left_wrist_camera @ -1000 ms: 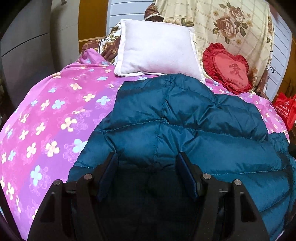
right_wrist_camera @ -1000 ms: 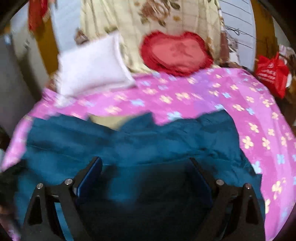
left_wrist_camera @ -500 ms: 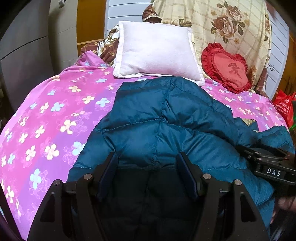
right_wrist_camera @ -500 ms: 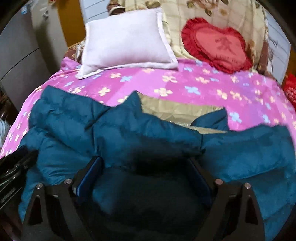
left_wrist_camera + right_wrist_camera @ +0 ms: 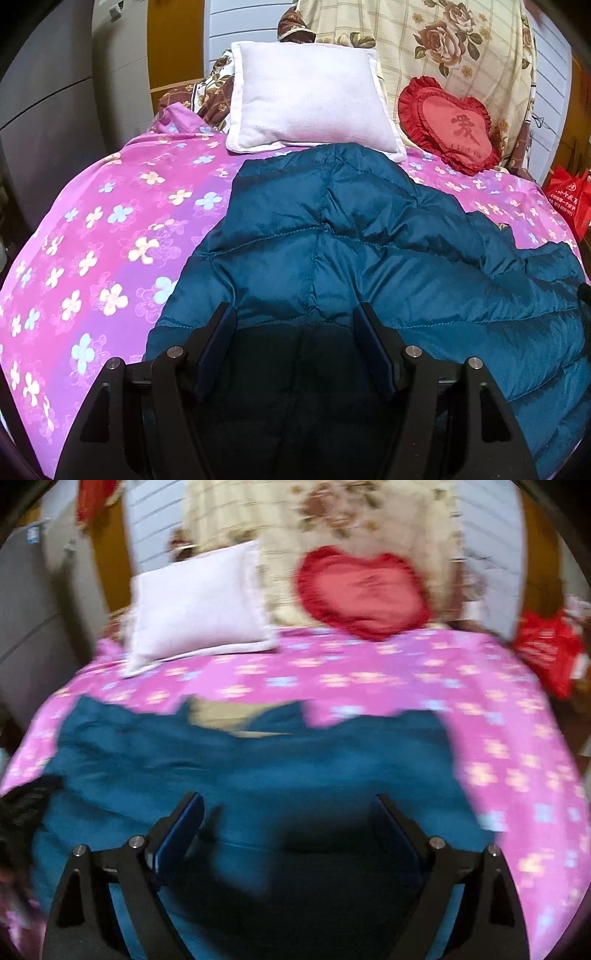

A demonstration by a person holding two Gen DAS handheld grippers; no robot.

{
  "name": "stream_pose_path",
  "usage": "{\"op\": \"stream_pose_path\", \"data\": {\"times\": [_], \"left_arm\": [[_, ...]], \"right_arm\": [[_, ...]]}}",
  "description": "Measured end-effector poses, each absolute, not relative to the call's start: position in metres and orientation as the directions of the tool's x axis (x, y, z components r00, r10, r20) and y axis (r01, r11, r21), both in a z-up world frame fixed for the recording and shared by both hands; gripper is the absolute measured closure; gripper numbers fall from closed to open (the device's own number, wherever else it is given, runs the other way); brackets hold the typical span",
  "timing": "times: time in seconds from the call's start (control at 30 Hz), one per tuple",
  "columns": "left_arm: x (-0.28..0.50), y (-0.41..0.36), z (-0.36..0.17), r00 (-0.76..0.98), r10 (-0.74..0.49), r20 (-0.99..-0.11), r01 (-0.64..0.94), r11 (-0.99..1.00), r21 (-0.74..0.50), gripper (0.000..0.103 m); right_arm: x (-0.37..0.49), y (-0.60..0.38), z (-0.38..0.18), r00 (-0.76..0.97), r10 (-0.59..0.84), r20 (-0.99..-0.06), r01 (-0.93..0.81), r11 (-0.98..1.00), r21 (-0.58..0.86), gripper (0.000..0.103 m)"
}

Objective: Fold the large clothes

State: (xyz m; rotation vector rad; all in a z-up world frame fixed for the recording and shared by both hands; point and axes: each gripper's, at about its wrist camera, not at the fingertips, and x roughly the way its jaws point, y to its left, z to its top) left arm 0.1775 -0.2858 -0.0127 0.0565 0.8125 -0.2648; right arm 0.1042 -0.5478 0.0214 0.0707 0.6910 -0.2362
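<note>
A teal quilted down jacket [image 5: 351, 258] lies on a bed with a pink flowered cover [image 5: 110, 240]. It also shows in the right wrist view [image 5: 258, 771], blurred, with a pale lining [image 5: 221, 716] showing at its far edge. My left gripper [image 5: 295, 328] is open, its fingers spread just above the jacket's near edge, holding nothing. My right gripper [image 5: 291, 816] is open over the jacket's near part, also empty.
A white pillow [image 5: 310, 99] and a red heart cushion [image 5: 450, 125] lean at the head of the bed against a flowered cloth [image 5: 424, 37]. A red bag [image 5: 569, 199] stands right of the bed. A grey cabinet [image 5: 55, 92] stands at left.
The right gripper swung back to the right, its view now blurred; it left the left wrist view. The jacket's right part lies flatter. The left gripper barely moved.
</note>
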Motion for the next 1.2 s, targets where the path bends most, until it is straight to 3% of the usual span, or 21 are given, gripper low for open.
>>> {"op": "stream_pose_path", "data": {"times": [0.13,0.23,0.37,0.77,0.9,0.93,1.0,1.2], "left_arm": [[0.178,-0.289,-0.017,0.670,-0.202,-0.715,0.252,0.967,-0.037,0.053],[0.179,-0.292,-0.017,0.675,-0.189,-0.714,0.243,0.970,-0.026,0.053],[0.177,-0.290,-0.016,0.670,-0.189,-0.717,0.244,0.969,-0.028,0.053],[0.155,-0.274,-0.004,0.665,-0.205,-0.718,0.236,0.970,-0.058,0.053],[0.141,-0.268,0.002,0.662,-0.197,-0.724,0.233,0.971,-0.052,0.053],[0.137,-0.267,0.003,0.661,-0.195,-0.724,0.231,0.972,-0.050,0.053],[0.127,-0.261,0.005,0.661,-0.191,-0.726,0.231,0.972,-0.046,0.053],[0.105,-0.239,0.004,0.663,-0.183,-0.726,0.214,0.976,-0.051,0.053]], "right_arm": [[0.098,-0.602,0.003,0.688,-0.258,-0.678,0.355,0.935,0.004,0.009],[0.104,-0.626,-0.014,0.689,-0.207,-0.695,0.373,0.923,0.094,0.008],[0.117,-0.625,-0.024,0.666,-0.240,-0.706,0.392,0.918,0.058,0.006],[0.025,-0.605,0.015,0.745,-0.202,-0.636,0.346,0.932,0.109,0.006],[0.025,-0.616,-0.021,0.648,-0.219,-0.729,0.381,0.922,0.062,0.007],[0.025,-0.622,-0.029,0.652,-0.173,-0.738,0.377,0.919,0.117,0.007],[0.020,-0.628,-0.030,0.668,-0.146,-0.729,0.393,0.902,0.180,0.007],[-0.009,-0.604,-0.002,0.705,-0.213,-0.676,0.377,0.921,0.104,0.007]]}}
